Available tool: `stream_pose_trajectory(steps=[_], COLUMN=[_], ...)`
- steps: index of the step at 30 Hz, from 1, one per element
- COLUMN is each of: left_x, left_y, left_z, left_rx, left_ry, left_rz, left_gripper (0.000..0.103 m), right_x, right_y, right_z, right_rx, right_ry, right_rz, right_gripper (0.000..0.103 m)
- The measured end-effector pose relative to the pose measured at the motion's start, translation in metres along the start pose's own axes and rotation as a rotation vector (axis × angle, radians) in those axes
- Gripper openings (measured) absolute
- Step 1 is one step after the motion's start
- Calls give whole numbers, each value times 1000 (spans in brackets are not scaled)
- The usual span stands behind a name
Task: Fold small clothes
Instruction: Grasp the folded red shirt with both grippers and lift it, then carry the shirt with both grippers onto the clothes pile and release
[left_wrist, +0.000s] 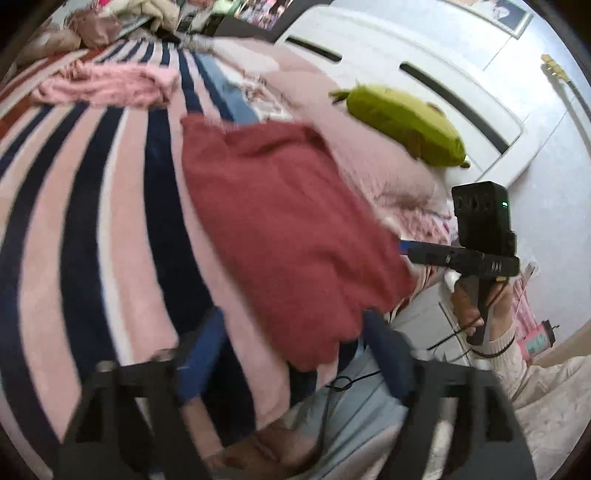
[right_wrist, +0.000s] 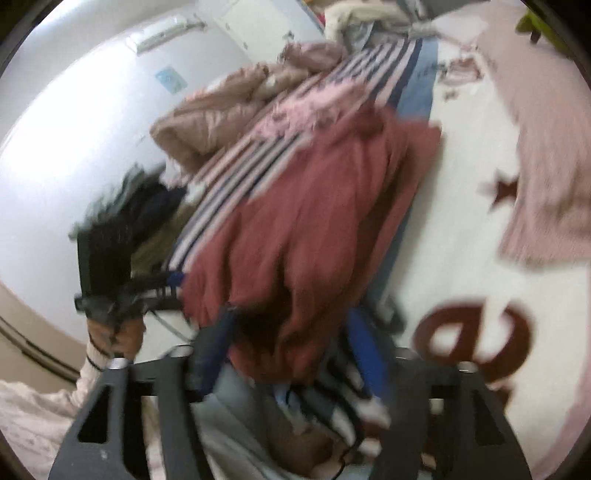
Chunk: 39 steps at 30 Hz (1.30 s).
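Observation:
A dark red garment (left_wrist: 288, 229) (right_wrist: 306, 221) lies bunched on the pink, navy and white striped blanket (left_wrist: 92, 221) (right_wrist: 236, 166) at the near edge of the bed. My left gripper (left_wrist: 295, 354) is open, its blue fingers wide apart on either side of the garment's near hem without pressing on it. My right gripper (right_wrist: 290, 347) is also open; a hanging fold of the red cloth sits loosely between its blue fingers. In the left wrist view the right gripper (left_wrist: 406, 249) shows at the garment's right edge. In the right wrist view the left gripper (right_wrist: 173, 280) is at its left edge.
A crumpled pink garment (left_wrist: 107, 85) (right_wrist: 306, 107) lies farther up the bed. A green plush toy (left_wrist: 406, 122) rests on pink bedding by the white headboard (left_wrist: 406, 55). A beige puffy jacket (right_wrist: 214, 114) is heaped at the bed's far edge. A white throw with dark red lettering (right_wrist: 461, 240) covers the right side.

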<state>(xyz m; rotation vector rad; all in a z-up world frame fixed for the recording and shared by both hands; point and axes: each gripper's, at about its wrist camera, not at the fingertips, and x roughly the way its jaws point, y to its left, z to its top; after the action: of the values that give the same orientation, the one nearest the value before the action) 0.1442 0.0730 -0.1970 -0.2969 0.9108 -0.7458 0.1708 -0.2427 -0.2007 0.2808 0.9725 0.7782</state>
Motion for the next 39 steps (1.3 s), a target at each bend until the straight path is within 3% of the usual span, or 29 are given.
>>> stream_pose_trajectory(steps=[3, 5, 7, 9, 12, 13, 14, 15, 17, 18, 24, 30, 34, 39], left_x=[3, 19, 42, 64, 89, 91, 94, 95, 93, 89, 44, -29, -93, -175], left_y=[16, 27, 41, 58, 78, 81, 83, 83, 76, 69, 30, -12, -34, -44], left_z=[26, 48, 68, 83, 94, 94, 96, 97, 100, 103, 122, 141, 152, 160], left_rx=[-66, -90, -119, -180, -250, -270, -294, -310, -291, -260, -144, -26, 44, 73], left_ry=[-30, -31, -15, 7, 39, 40, 44, 49, 54, 51, -43, -172, -256, -347], left_rz=[-60, -17, 0, 2, 6, 2, -3, -3, 16, 31, 41, 94, 173, 288], left_gripper=[81, 81, 81, 80, 56, 42, 32, 27, 9, 7, 6, 5, 5, 5], right_x=[-1, 9, 28, 51, 71, 71, 74, 76, 78, 80, 57, 26, 19, 23], right_y=[-18, -32, -42, -53, -63, -65, -68, -69, -63, -56, -17, 47, 108, 187], right_z=[26, 44, 58, 64, 66, 67, 68, 68, 68, 70, 85, 110, 132, 163], right_rx=[77, 124, 155, 188, 201, 208, 231, 246, 216, 195, 119, -3, -125, -231], right_ry=[-21, -7, 52, 125, 130, 109, 105, 110, 101, 95, 22, -68, -118, -156], right_rz=[6, -25, -30, 11, 20, 30, 59, 84, 66, 55, 61, 104, 102, 173], right_gripper=[70, 72, 81, 81, 78, 62, 37, 29, 23, 21, 16, 15, 15, 15])
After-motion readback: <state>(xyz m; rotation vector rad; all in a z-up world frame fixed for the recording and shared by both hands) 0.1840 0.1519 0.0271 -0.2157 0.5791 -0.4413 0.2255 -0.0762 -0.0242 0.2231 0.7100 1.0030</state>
